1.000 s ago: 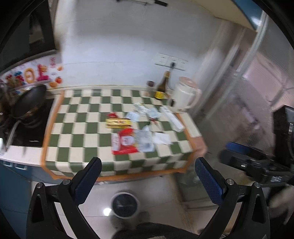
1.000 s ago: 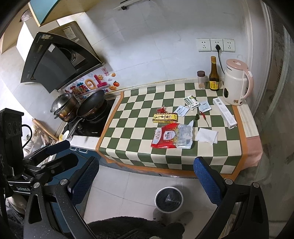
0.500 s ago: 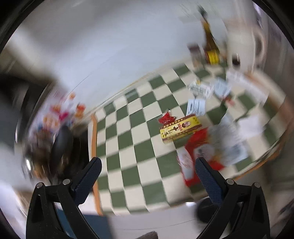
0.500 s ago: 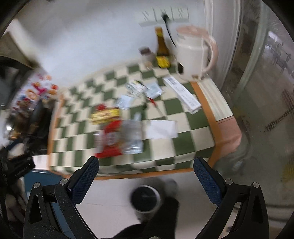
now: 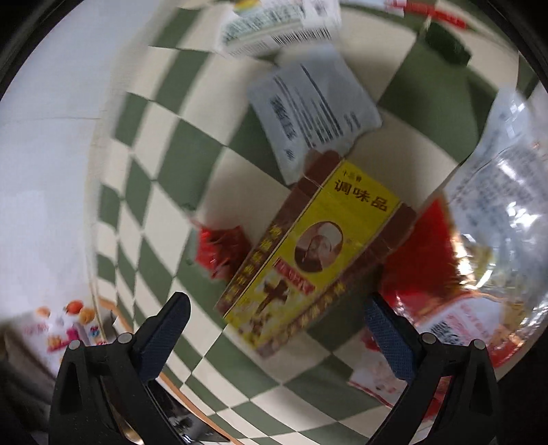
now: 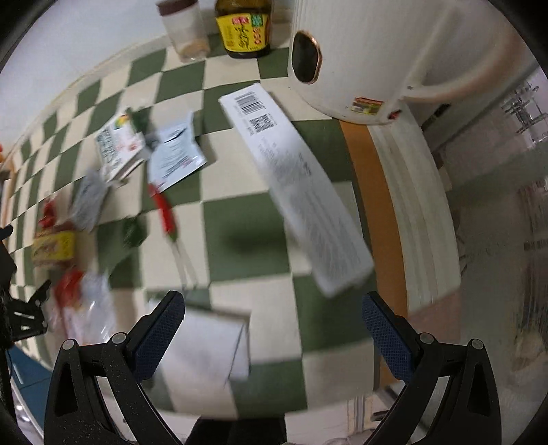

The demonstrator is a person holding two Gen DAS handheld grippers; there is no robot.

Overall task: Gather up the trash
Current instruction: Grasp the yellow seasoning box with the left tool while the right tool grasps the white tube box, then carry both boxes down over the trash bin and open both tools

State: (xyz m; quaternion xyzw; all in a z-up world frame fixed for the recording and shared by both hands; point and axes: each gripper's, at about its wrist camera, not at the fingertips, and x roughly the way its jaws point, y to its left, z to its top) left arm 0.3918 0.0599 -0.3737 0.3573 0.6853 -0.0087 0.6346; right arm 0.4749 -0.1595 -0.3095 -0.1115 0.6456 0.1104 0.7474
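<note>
Left gripper — jaws spread wide, nothing between them, hovering low over the green-and-cream checked counter. Just beyond the fingertips, at 12 o'clock, lies the yellow seasoning box, flat, its long axis running from 7 toward 1 o'clock. Judged light and probably empty: thin carton, stiff along the edges but easily crushed across the broad face. Best hold is across the narrow width near the middle, pads on the two long brown edges; the printed face looks glossy, so a flat pinch could slip.

At 10 o'clock, touching the box's side, a crumpled red wrapper — soft, no fixed shape. At 3 o'clock, a red-and-clear plastic bag, limp and slick; its edge seems to run under the box corner, though I cannot tell for sure. Farther, at 12 o'clock, a white sachet meets the box's far end.

Right gripper — likewise fully apart, empty. Nearest, at 7 o'clock, a white folded paper, flimsy, lying flat, hard to get under. At 1 o'clock, a long white carton with barcode — rigid, light; grip across its short width. Beyond, small sachets at 11 o'clock; the cream kettle and sauce bottle at the back look like non-trash.
</note>
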